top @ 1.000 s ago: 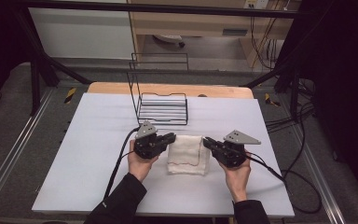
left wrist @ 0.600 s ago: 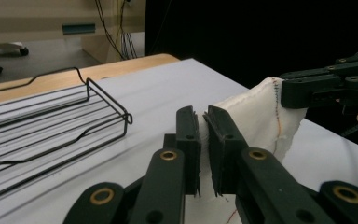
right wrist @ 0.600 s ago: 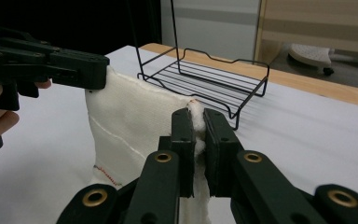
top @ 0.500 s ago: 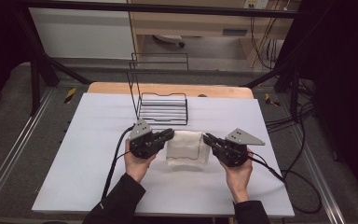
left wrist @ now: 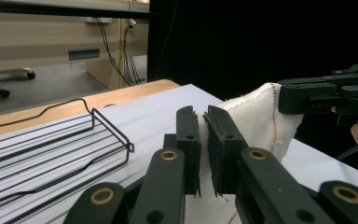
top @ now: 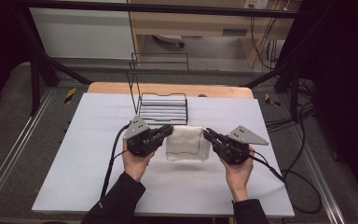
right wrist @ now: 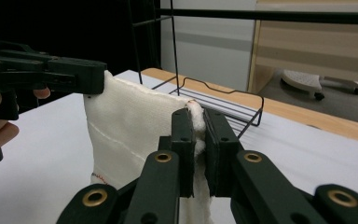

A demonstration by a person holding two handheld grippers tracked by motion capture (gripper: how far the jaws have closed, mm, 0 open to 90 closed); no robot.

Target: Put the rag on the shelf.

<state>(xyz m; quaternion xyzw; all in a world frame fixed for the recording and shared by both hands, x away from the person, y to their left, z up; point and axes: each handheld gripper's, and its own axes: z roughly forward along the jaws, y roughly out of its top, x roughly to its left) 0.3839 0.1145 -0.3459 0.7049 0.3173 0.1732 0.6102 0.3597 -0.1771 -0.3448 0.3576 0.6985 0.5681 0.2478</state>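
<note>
You hold the white cloth (top: 185, 143) up off the table (top: 88, 158) by its top corners: left gripper (top: 167, 132) & right gripper (top: 209, 136), jaws of both pinching the hem, w/ the wire rack (top: 162, 108) just behind. Step in hand looks like lift-and-carry; next move prob. calls for keeping both grips tight while bringing the cloth over the rack.

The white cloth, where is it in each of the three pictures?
High view: white cloth in the middle, between both grippers.
Left gripper view: right of centre, pinched in the jaws.
Right gripper view: left of centre, hanging from the jaws.
Shared landmark: black wire rack, behind the cloth.
</note>
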